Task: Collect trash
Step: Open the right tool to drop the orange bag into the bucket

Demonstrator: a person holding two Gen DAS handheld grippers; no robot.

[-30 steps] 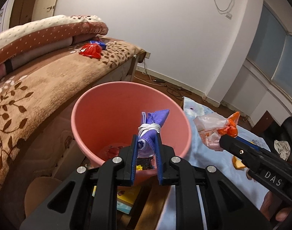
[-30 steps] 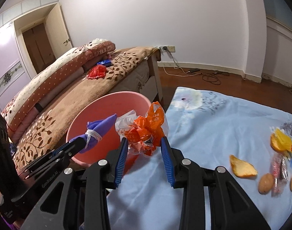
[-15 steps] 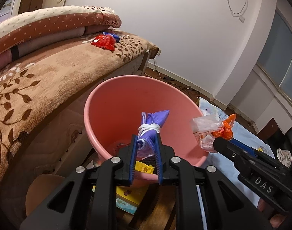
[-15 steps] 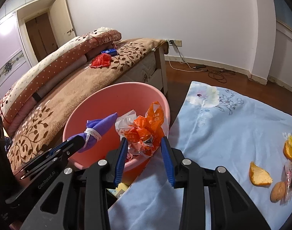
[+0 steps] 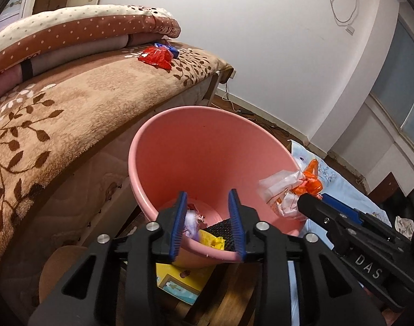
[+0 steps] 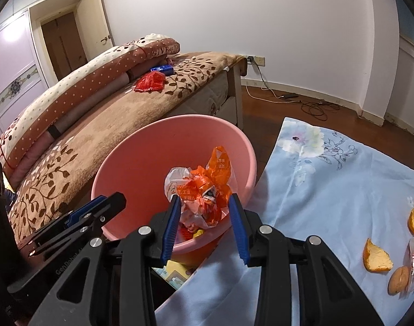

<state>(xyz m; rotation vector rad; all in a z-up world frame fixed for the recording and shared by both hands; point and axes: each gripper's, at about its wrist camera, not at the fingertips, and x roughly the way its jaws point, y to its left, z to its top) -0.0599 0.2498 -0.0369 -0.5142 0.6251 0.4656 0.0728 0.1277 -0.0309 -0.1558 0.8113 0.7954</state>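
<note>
Left view: the left gripper [image 5: 208, 224] has just opened its jaws, nothing between them; the purple bag [image 5: 190, 224] now lies in the bin [image 5: 207, 146], so this piece is collected.

Right view: the right gripper [image 6: 204, 226] clamps the orange bag [image 6: 204, 193] over the bin, not yet released.

left gripper [image 5: 207, 203]: jaws have just opened, nothing between them now. the purple wad [image 5: 191, 224] they pinched earlier is gone from the pads; it lies in the bottom of the pink bin [image 5: 179, 146], low beside the left pad, next to a yellow scrap [image 5: 211, 240]. in the right wrist view the purple wad no longer sticks up at the left gripper [image 6: 109, 203] tip.

both views have closed in on the bin: it fills more of each frame, its floor now showing. the orange bag [image 6: 204, 190] in the right gripper [image 6: 204, 206] now hangs over the bin's inside rather than at its rim edge. less blue cloth [image 6: 329, 176] shows left of the right gripper.
</note>
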